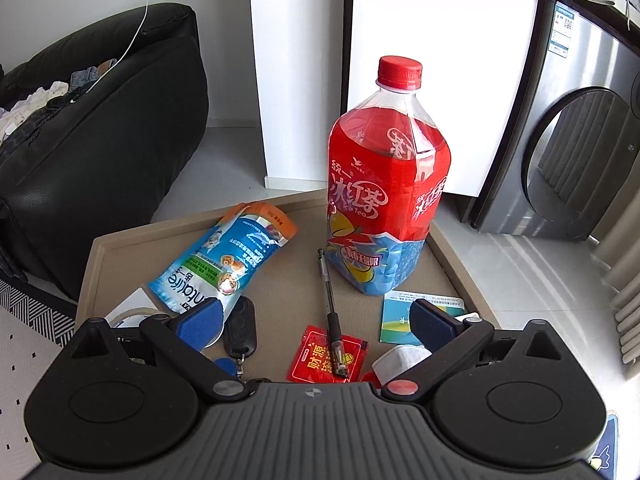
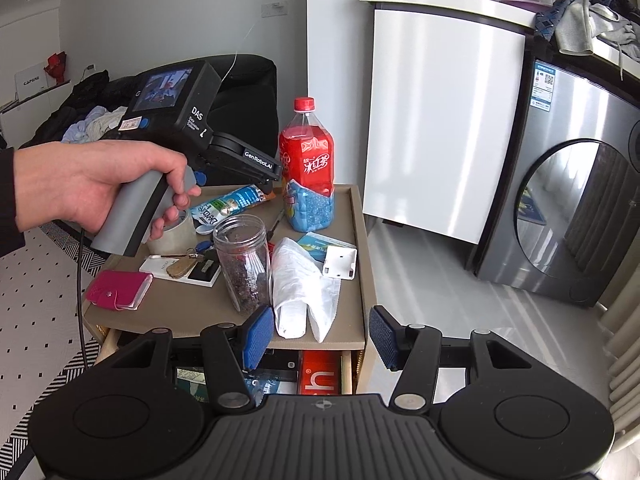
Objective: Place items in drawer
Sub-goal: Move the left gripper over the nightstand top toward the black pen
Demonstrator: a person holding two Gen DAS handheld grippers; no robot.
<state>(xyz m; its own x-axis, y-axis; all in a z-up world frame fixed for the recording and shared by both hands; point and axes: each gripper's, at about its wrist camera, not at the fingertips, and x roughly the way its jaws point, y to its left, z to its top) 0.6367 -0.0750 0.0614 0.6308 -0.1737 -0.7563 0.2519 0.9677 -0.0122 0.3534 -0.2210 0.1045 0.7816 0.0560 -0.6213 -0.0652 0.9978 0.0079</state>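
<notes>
A small tan worktop (image 2: 352,240) with a raised rim stands between a black sofa (image 1: 100,128) and a white cabinet (image 2: 444,120), with a washer (image 2: 568,208) further right. Under its front edge the drawer (image 2: 316,376) is pulled partly out, with boxes already inside.

The left gripper (image 1: 316,320) hovers over the far part of the worktop, jaws spread wide and holding nothing. Between and just ahead of them lie a pen (image 1: 332,312) across a red packet (image 1: 320,360); a key fob (image 1: 240,328) sits by the left jaw, a card (image 1: 394,320) by the right one, a blue pouch (image 1: 224,264) ahead to the left and the tea bottle (image 1: 384,200) ahead to the right.

The right gripper (image 2: 320,336) hangs at the front edge above the drawer, jaws also wide apart and empty. Just ahead of the left jaw stand a jar (image 2: 244,264) and a white bag (image 2: 300,292); a pink wallet (image 2: 120,290) lies well to the left. A hand (image 2: 92,188) holds the left gripper's handle.

The step in hand looks like choosing and reaching for an item, probably the pen, which sits most squarely between the left jaws. Next the left gripper would need to come down, turn so the jaws close across the thin barrel rather than along it, then lift clear of the packet and carry it to the drawer opening.
</notes>
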